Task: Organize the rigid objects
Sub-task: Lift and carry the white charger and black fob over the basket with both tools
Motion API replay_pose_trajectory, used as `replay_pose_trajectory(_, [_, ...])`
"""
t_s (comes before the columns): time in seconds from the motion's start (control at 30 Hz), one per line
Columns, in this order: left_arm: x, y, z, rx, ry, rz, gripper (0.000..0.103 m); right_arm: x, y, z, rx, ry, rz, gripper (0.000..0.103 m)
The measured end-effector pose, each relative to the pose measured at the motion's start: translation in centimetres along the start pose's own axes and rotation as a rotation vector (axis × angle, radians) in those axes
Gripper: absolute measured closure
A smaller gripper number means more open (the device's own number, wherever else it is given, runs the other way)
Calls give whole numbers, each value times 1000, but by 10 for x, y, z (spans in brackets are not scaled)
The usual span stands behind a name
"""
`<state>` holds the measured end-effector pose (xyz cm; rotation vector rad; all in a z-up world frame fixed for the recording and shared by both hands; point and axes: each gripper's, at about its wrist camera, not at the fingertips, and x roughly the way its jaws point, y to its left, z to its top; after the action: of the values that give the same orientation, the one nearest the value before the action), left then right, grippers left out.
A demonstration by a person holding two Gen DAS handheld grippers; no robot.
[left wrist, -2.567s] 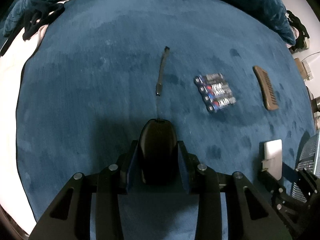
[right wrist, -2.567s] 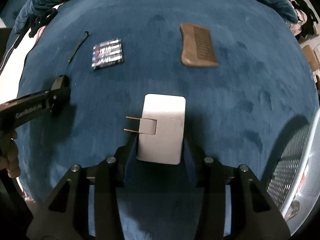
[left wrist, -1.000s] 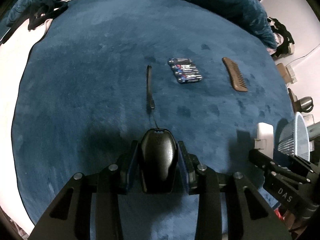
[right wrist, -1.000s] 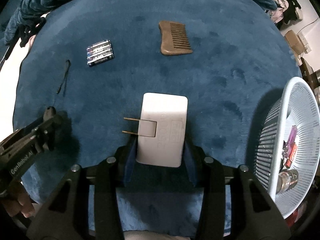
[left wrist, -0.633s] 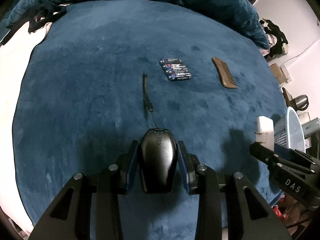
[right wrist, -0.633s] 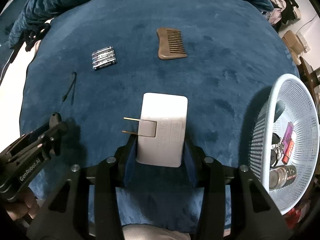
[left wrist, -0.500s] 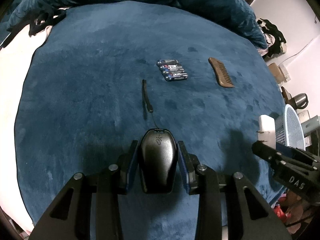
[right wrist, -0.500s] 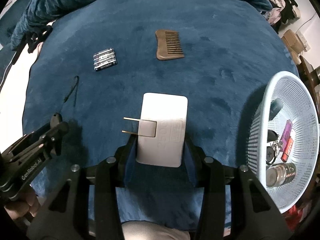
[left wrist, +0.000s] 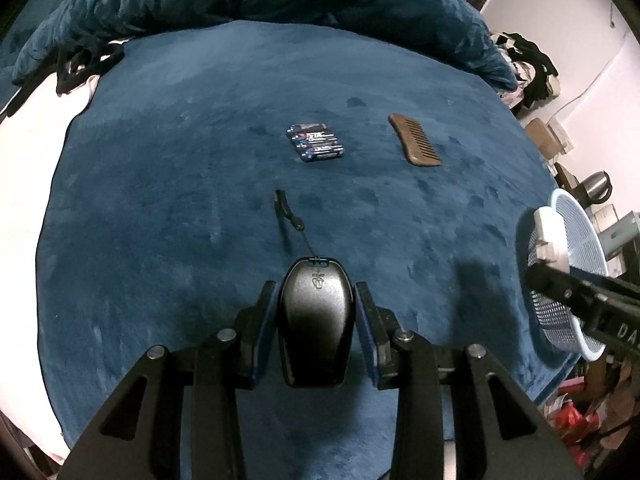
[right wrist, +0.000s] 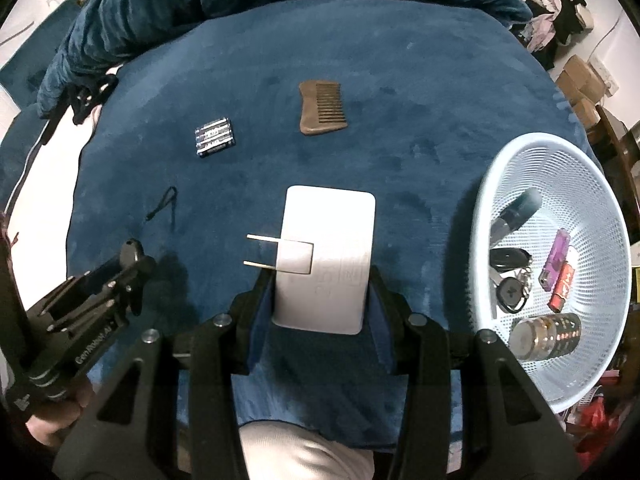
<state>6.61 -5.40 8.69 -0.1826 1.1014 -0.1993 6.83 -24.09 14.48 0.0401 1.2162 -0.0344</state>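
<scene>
The right claw (right wrist: 322, 280) pinches a white charger (right wrist: 328, 256), long axis forward; the basket (right wrist: 500, 184) lies just to its right, nearer this hand. The left claw (left wrist: 316, 312) pinches a black key fob (left wrist: 316, 320).

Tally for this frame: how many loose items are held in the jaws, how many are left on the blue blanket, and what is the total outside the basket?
Held in jaws: 2, the black key fob in the left gripper and the white plug adapter in the right gripper
Lying on blanket: 2, the battery pack and the wooden comb
Total outside the basket: 4
</scene>
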Motion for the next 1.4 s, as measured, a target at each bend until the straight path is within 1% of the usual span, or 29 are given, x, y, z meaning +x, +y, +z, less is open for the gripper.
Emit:
replay_pose_trajectory(0.1, [-6, -1, -3, 3, -16, -6, 65, -7, -6, -2, 8, -14, 0, 58])
replay_pose_trajectory(0.27, [-19, -2, -4, -5, -54, -70, 65, -20, -18, -8, 34, -41, 16, 58])
replay_pose_trajectory(0.37, [-25, -8, -6, 11, -77, -93, 65, -27, -26, -12, 47, -55, 24, 58])
replay_pose_trajectory(0.6, [-31, -34, -9, 58, -80, -153, 65, -43, -50, -19, 78, -83, 31, 58])
replay_pose_trajectory(0.7, [-35, -49, -12, 88, -88, -163, 65, -49, -63, -22, 89, -94, 22, 58])
replay_pose_trajectory(0.77, [-36, -59, -14, 106, -86, -187, 65, -53, -72, -24, 102, -98, 15, 58])
replay_pose_trajectory(0.9, [-34, -75, -15, 133, -71, -196, 65, -58, -92, -27, 137, -109, 5, 58])
replay_pose_trajectory(1.13, [-30, -123, -21, 228, -55, -233, 65, -57, -122, -33, 182, -97, -21, 58])
replay_pose_trajectory(1.33, [-29, -171, -18, 276, -49, -309, 65, -56, -145, -38, 214, -74, -63, 58])
replay_pose_trajectory(1.4, [-30, -194, -15, 305, -52, -340, 65, -56, -152, -39, 227, -71, -83, 58])
